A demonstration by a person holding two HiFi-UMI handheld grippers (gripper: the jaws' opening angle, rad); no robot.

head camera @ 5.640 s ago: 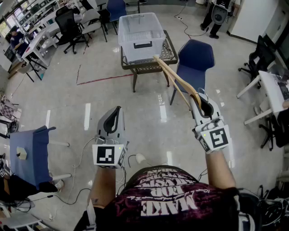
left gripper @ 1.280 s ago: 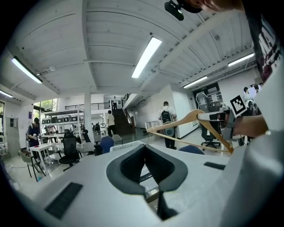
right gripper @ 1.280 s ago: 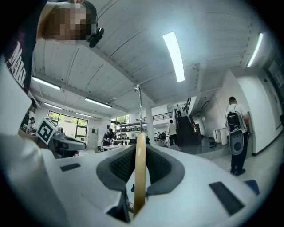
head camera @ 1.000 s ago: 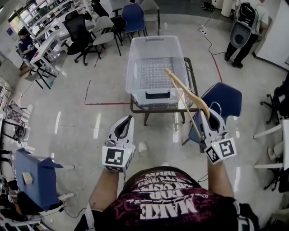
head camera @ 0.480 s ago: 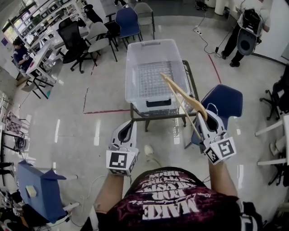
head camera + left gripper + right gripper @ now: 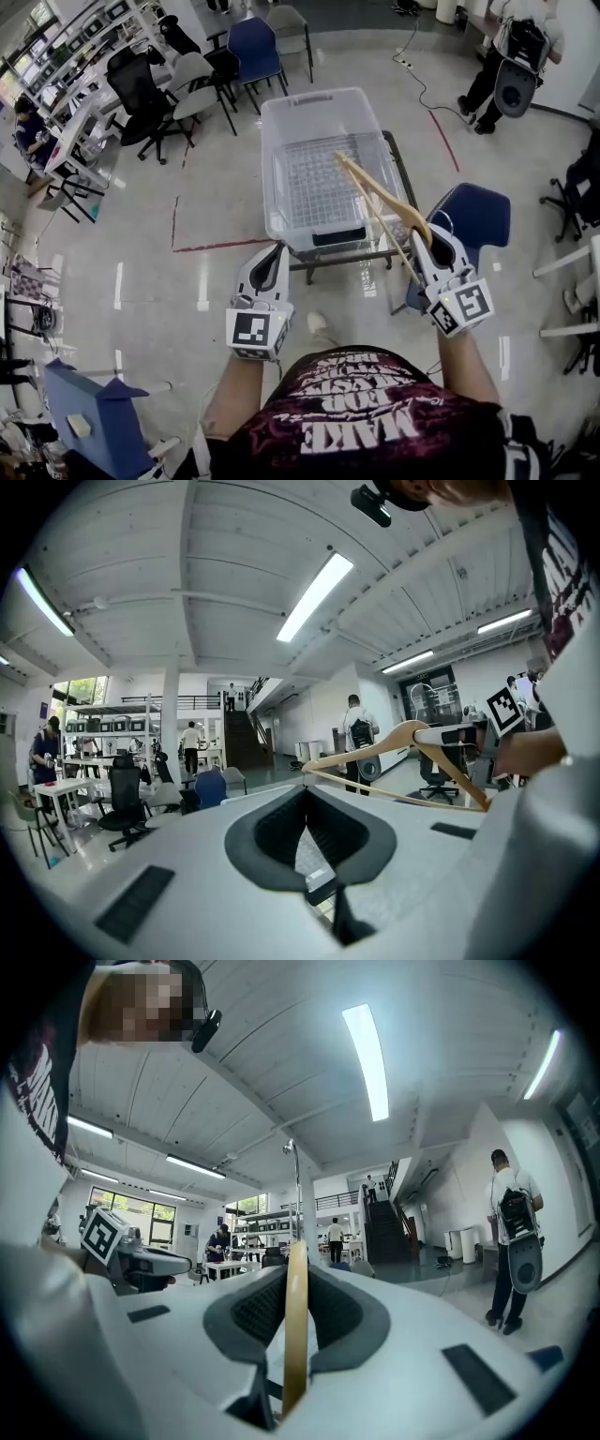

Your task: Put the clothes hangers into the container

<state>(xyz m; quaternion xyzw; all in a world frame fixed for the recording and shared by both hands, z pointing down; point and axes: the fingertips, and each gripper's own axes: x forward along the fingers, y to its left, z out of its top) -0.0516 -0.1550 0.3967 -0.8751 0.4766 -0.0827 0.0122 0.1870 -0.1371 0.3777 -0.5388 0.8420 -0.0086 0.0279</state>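
One pale wooden clothes hanger, a curved shoulder bar with a thin straight rod beneath, is held in the air by the right tongs. Those jaws pinch its neck end; in the right gripper view the wood stands edge-on between the ribbed black pads, with its thin metal hook rising above. From the jaws the hanger slants forward and to the left. In the head view its far tip lies over the near right part of the one clear plastic container.

The container is a rectangular tub with a dark handle slot on its near wall. It stands ahead of both tongs on a dark metal table with a mesh top, and the mesh shows through its floor.

The left tongs are level with the right pair and well apart from them, just short of the tub's near wall. Their tips are pressed together on nothing. The hanger shows to their right.

Each of the two tongs carries a cube with a black-and-white square marker. On the person's dark shirt the word "MAKE" can be read; the other lines are unclear. One blue chair stands just right of the right tongs.
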